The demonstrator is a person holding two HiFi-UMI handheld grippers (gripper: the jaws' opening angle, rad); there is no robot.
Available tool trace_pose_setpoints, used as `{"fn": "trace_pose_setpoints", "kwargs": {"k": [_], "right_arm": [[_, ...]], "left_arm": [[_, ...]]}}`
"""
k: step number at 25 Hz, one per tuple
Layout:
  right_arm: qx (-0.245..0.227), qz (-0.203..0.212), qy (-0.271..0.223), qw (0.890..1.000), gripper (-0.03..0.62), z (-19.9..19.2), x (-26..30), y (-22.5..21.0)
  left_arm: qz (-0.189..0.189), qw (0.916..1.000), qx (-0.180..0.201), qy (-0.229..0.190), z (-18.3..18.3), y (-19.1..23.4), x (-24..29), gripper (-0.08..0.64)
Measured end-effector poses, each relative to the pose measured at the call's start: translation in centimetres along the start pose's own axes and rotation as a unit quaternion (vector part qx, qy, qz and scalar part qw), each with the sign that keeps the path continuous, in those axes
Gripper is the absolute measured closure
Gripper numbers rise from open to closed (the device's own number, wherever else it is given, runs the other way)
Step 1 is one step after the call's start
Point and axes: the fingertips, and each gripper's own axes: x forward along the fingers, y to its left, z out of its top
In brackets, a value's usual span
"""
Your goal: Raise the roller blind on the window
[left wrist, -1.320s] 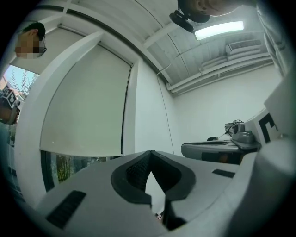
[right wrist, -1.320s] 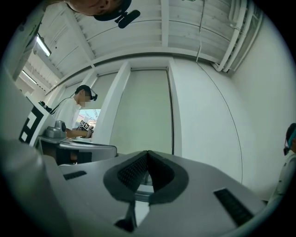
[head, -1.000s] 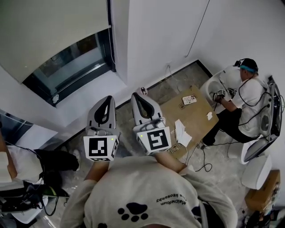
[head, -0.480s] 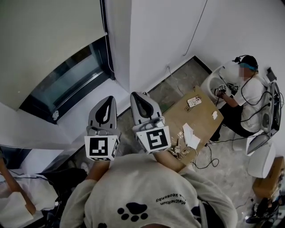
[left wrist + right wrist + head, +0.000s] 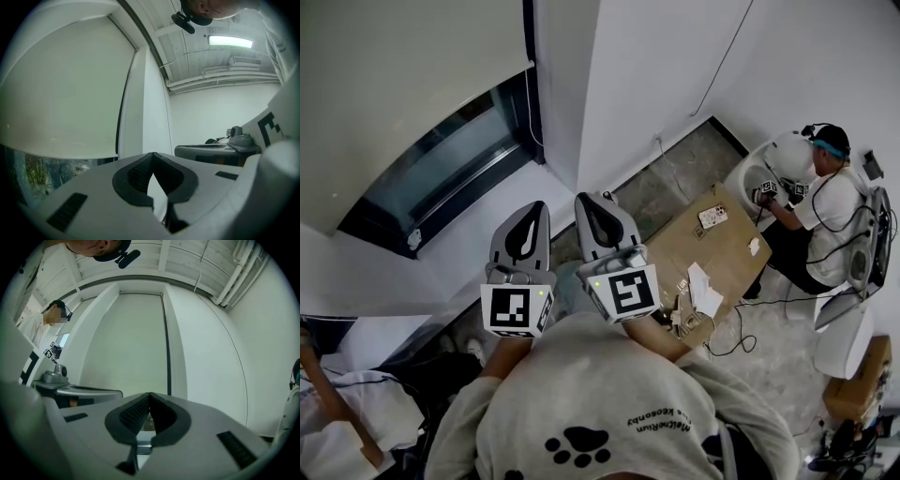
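Observation:
The cream roller blind (image 5: 403, 84) hangs over most of the window at the upper left. Its lower edge leaves a strip of dark glass (image 5: 441, 169) showing above the white sill (image 5: 441, 258). My left gripper (image 5: 532, 211) and right gripper (image 5: 589, 202) are held side by side in front of my chest, below the window, pointing toward it. Both are shut with nothing between the jaws, and neither touches the blind. In the left gripper view the left gripper (image 5: 152, 153) points at the blind (image 5: 61, 93). In the right gripper view the blind (image 5: 131, 348) rises behind the right gripper (image 5: 149, 393).
A dark window frame (image 5: 529, 56) runs beside a white wall column (image 5: 558, 84). On the floor to the right lies a cardboard sheet (image 5: 722, 253) with papers and cables. A seated person (image 5: 825, 192) works at the far right. A brown box (image 5: 853, 394) stands at lower right.
The head view has swung a little, so the room has shifted in the frame. Both grippers stay shut and side by side in the same place. The blind's lower edge shows no clear movement.

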Motion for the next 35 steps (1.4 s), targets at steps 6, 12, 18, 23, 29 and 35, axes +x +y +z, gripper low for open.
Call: {"fn": "trace_pose_setpoints", "kwargs": {"k": [6, 12, 18, 23, 29, 35], "right_arm": [[0.0, 0.006, 0.002, 1.0, 0.583, -0.5, 3.7, -0.7], [-0.006, 0.016, -0.004, 1.0, 0.583, -0.7, 8.8, -2.6], [-0.009, 0.026, 0.003, 1.0, 0.583, -1.8, 13.7, -5.8], [-0.013, 0.032, 0.008, 0.999, 0.583, -2.1, 17.9, -8.0], [-0.018, 0.054, -0.017, 0.998, 0.583, -2.0, 22.2, -9.8], [-0.021, 0.063, -0.02, 0.998, 0.583, -2.3, 25.1, -9.9]], "left_arm": [[0.003, 1.0, -0.003, 0.003, -0.7, 2.4, 2.8, 0.552], [0.01, 0.9999, -0.008, -0.002, -0.8, 5.7, 7.2, 0.552], [0.004, 0.9999, -0.016, -0.005, -1.6, 7.4, 12.5, 0.552], [0.006, 0.9998, -0.018, -0.008, -1.4, 9.4, 16.9, 0.552], [0.021, 0.9995, -0.017, -0.015, -1.6, 11.7, 21.5, 0.552], [0.027, 0.9993, -0.017, -0.018, -1.4, 13.7, 23.5, 0.552]]}}
